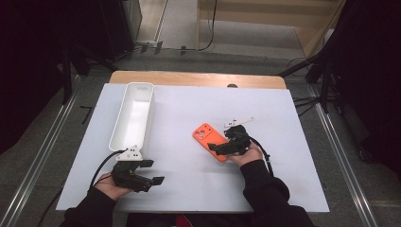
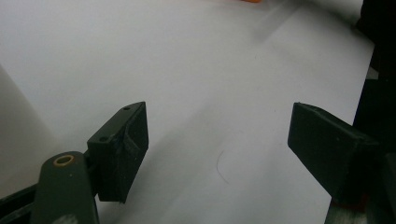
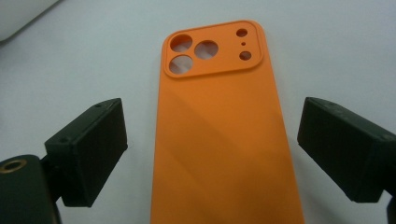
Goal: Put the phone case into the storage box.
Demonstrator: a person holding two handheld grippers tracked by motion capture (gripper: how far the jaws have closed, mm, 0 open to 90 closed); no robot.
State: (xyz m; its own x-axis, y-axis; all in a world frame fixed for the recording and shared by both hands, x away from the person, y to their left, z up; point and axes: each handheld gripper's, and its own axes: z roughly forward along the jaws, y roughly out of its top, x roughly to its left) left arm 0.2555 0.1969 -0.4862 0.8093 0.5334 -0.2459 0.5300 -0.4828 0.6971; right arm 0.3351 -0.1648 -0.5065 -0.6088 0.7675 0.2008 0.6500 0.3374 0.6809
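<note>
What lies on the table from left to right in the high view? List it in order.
Left gripper → white tray → orange phone case → right gripper, whose open jaws straddle the case's near end, with its hand further right.

tray [image 1: 134, 113] on the table's [image 1: 189, 189] left side, lengthwise front to back | phone case [image 1: 210, 141] lies flat right of centre | right gripper [image 1: 218, 147] straddles its near end — jaws either side | left gripper [image 1: 152, 172] just before the tray

No readable text, label or number anywhere.
</note>
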